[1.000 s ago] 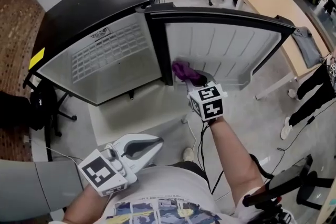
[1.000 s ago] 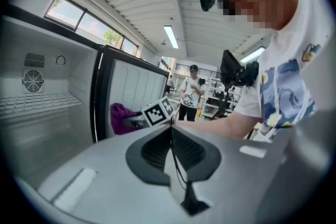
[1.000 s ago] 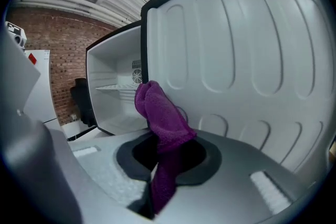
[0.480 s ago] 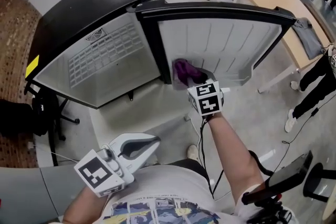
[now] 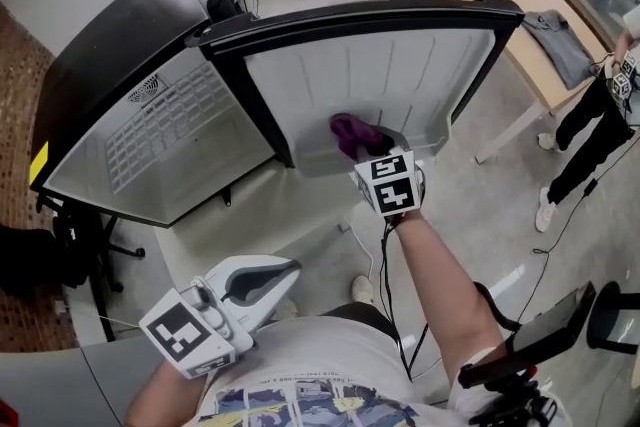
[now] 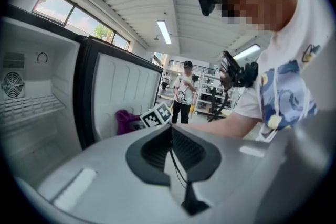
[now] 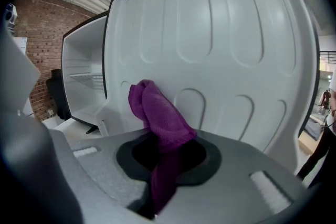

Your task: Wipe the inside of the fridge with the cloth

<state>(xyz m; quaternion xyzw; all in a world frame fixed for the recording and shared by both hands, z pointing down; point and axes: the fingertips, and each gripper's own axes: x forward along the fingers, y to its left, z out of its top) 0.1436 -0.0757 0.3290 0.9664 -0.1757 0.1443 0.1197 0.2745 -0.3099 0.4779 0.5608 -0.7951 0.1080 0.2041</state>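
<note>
The right tongs (image 7: 167,165) are clamped on a purple cloth (image 7: 157,113). The cloth runs down between the closed jaws and bunches up in a thick fold just beyond their tips. That fold sits against the white ribbed inner face of the open fridge door (image 7: 226,44), low on the panel. To the left of the door the fridge (image 5: 160,130) stands open, showing its white interior and wire shelf. The left tongs (image 6: 170,134) have their jaws together with nothing between them. They are held low near the person's waist, well apart from the fridge and the cloth.
</note>
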